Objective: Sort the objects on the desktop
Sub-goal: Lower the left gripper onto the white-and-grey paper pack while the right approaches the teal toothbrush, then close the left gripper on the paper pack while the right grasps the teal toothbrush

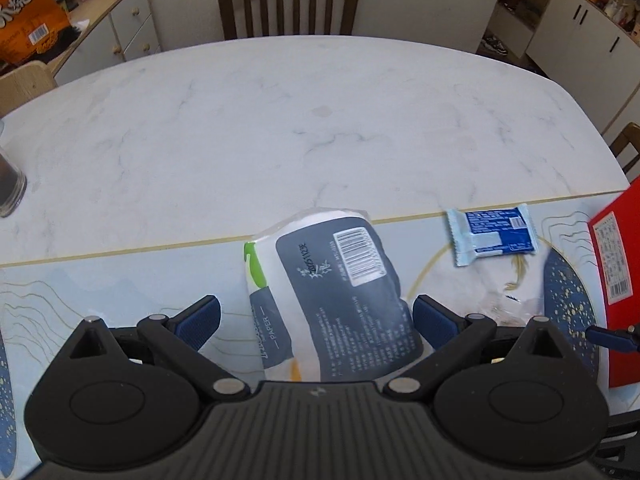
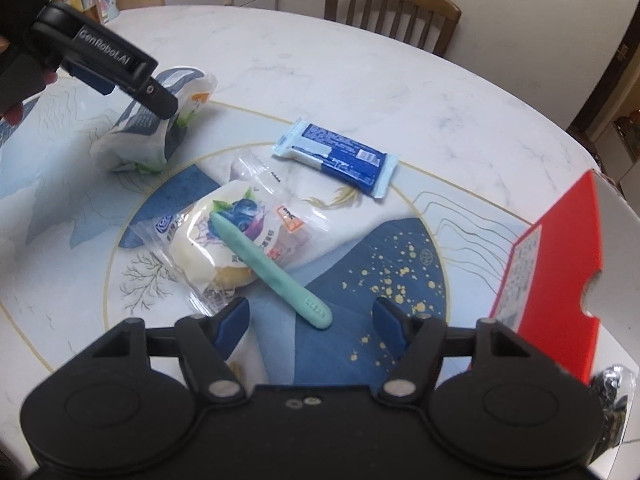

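Note:
A grey-and-white tissue pack (image 1: 332, 292) lies on the patterned mat between the fingers of my left gripper (image 1: 316, 320). The jaws stand wide on both sides of it, apart from its sides. In the right wrist view the left gripper (image 2: 132, 92) hovers over the same pack (image 2: 154, 128). My right gripper (image 2: 310, 322) is open above the mat, with the handle end of a mint-green tool (image 2: 270, 262) between its fingertips. The tool rests on a wrapped bun (image 2: 236, 236). A blue snack bar (image 2: 340, 156) lies beyond; it also shows in the left wrist view (image 1: 492, 234).
A red box (image 2: 556, 256) stands at the right edge of the mat (image 2: 400, 264); it also shows in the left wrist view (image 1: 616, 264). A dark jar (image 1: 10, 184) stands at the table's left. Chairs (image 1: 288, 0) stand behind the marble table (image 1: 300, 112). A foil-wrapped item (image 2: 614, 384) lies at the right.

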`<state>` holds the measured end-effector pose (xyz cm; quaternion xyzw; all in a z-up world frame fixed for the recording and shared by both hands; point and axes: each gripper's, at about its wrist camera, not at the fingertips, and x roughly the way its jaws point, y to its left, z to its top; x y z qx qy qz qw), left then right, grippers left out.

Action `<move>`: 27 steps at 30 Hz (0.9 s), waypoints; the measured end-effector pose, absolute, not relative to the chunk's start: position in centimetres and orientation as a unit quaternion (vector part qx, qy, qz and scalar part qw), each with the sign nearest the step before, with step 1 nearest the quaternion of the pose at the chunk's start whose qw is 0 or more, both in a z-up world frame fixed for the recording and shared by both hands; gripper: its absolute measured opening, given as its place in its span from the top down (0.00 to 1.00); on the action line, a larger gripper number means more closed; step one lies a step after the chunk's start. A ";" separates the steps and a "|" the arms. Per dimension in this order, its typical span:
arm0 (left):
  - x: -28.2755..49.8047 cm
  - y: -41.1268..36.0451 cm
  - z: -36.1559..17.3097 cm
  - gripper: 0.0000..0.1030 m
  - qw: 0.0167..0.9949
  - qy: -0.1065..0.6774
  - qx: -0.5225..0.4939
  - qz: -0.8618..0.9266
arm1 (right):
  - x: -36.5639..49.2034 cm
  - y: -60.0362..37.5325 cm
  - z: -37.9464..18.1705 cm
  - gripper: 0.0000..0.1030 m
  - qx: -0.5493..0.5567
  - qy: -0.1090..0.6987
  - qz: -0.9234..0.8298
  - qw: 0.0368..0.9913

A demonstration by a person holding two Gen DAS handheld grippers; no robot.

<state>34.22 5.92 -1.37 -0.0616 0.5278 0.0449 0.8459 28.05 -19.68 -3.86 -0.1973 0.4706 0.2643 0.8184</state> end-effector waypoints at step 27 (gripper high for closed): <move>36.3 7.0 -5.5 0.00 0.826 0.555 -0.084 0.051 | 29.5 -18.4 -4.9 0.60 -0.209 0.481 0.293 0.799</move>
